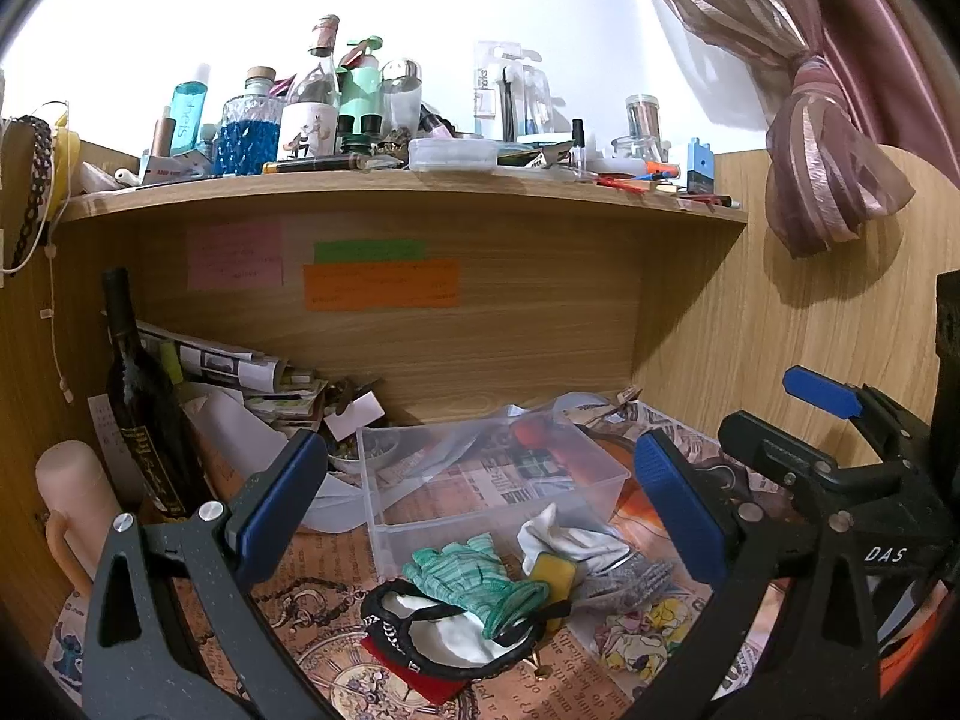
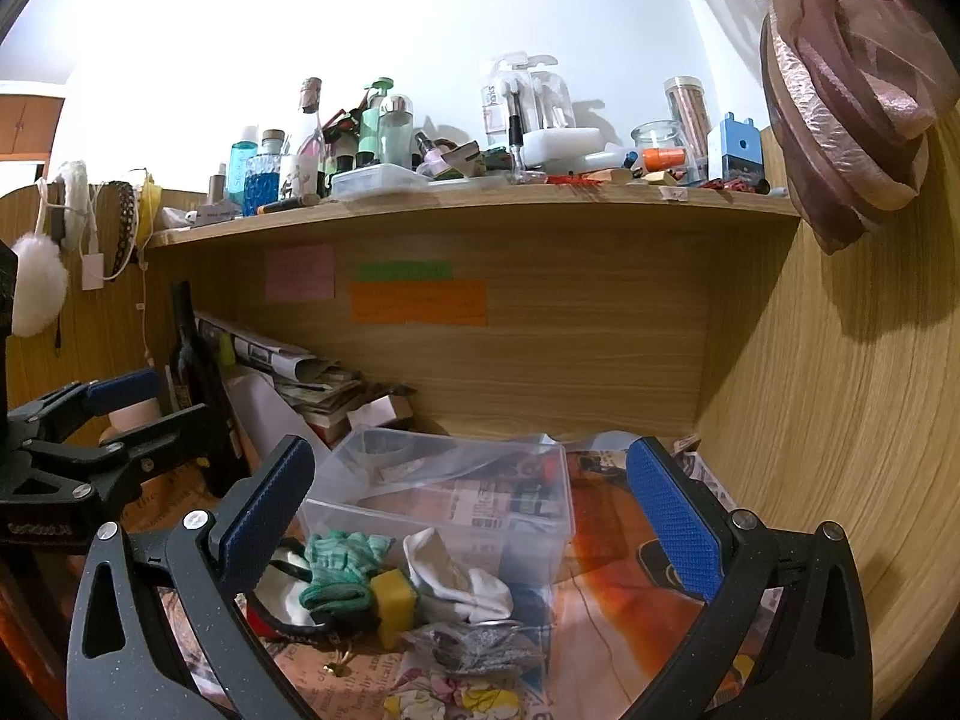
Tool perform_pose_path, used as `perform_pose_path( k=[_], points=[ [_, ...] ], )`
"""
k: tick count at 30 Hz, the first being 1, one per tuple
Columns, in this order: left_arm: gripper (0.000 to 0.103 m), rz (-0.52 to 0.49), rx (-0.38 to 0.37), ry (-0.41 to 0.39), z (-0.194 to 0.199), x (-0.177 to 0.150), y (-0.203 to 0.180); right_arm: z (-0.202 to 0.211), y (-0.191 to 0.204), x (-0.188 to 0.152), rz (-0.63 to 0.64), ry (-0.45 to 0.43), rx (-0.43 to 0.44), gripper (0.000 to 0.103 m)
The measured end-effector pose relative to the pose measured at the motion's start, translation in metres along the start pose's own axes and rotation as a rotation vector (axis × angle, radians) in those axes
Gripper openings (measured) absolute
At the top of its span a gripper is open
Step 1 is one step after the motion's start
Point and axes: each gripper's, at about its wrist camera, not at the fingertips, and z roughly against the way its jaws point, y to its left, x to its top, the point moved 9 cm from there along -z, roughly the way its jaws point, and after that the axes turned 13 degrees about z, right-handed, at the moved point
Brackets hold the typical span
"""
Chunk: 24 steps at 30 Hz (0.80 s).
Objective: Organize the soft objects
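Note:
A pile of soft things lies on the newspaper-covered desk in front of a clear plastic bin (image 1: pixel 480 480) (image 2: pixel 444 492). It holds a green knit glove (image 1: pixel 474 579) (image 2: pixel 342 564), a white sock (image 1: pixel 570 540) (image 2: pixel 456 576), a yellow sponge (image 1: pixel 555 576) (image 2: pixel 393 603), a grey glittery cloth (image 1: pixel 627 585) (image 2: pixel 474 648) and a black-rimmed white mask (image 1: pixel 432 636). My left gripper (image 1: pixel 480 510) is open above the pile, empty. My right gripper (image 2: pixel 474 516) is open above the pile and bin, empty. Each gripper also shows in the other's view: the right (image 1: pixel 840 450) and the left (image 2: pixel 90 432).
A dark wine bottle (image 1: pixel 144 414) (image 2: pixel 198 384) and a pink mug (image 1: pixel 78 504) stand at the left, with stacked papers (image 1: pixel 240 372) behind. A cluttered shelf (image 1: pixel 396 186) (image 2: pixel 468 201) hangs overhead. A wooden wall (image 2: pixel 840 420) and curtain (image 1: pixel 828 168) close the right.

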Motion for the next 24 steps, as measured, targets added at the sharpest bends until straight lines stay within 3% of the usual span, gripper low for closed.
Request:
perform_pose_path(
  k=[24],
  points=[
    [0.103, 0.007, -0.006, 0.008, -0.0007, 0.0003, 0.0047, 0.0, -0.0003, -0.0005, -0.019, 0.0, 0.006, 0.103]
  ],
)
